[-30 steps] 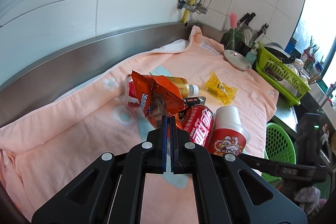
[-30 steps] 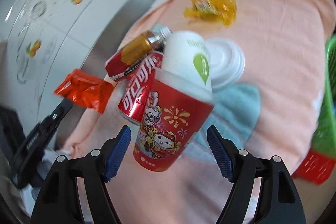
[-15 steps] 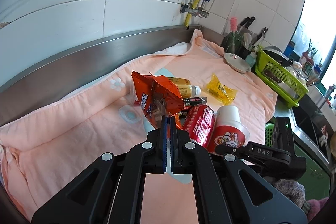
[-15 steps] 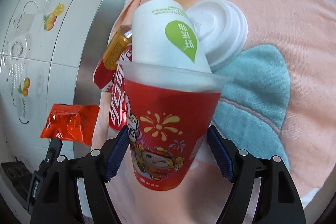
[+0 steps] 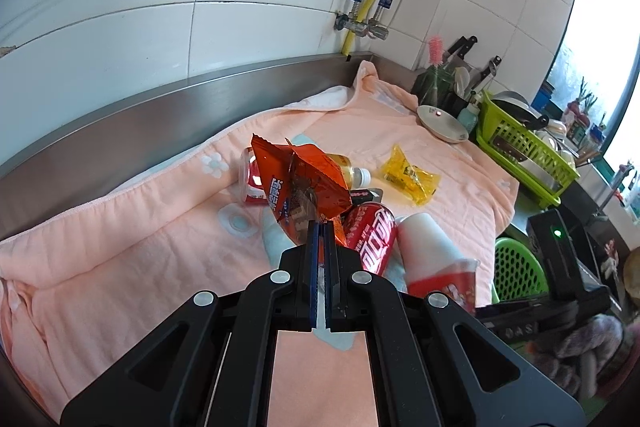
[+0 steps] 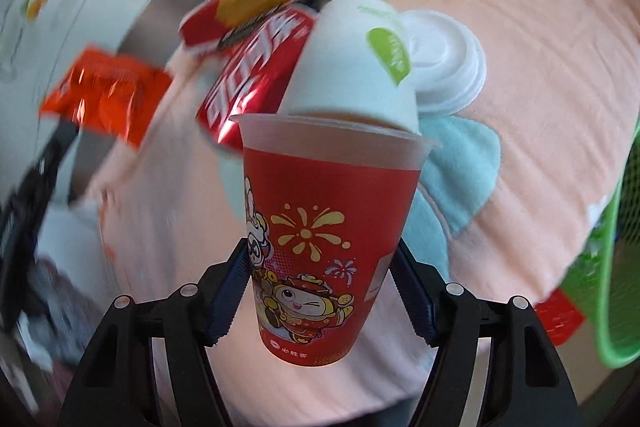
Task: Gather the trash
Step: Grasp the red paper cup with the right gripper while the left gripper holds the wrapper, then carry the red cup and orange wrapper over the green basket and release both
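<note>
Peach towel (image 5: 136,251) covers surface. Right gripper (image 6: 320,291): jaws just closing, pads now against red cup (image 6: 324,227), frame centre; grasp looks secured, ready to lift. Left gripper (image 5: 319,227) clenched on orange wrapper (image 5: 300,183).

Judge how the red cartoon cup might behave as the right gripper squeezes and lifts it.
The red cup looks like thin plastic, so its wall may flex. The right gripper, just closing, brackets its narrow base, so it could slip. The white cup nested in it probably adds top weight.
</note>
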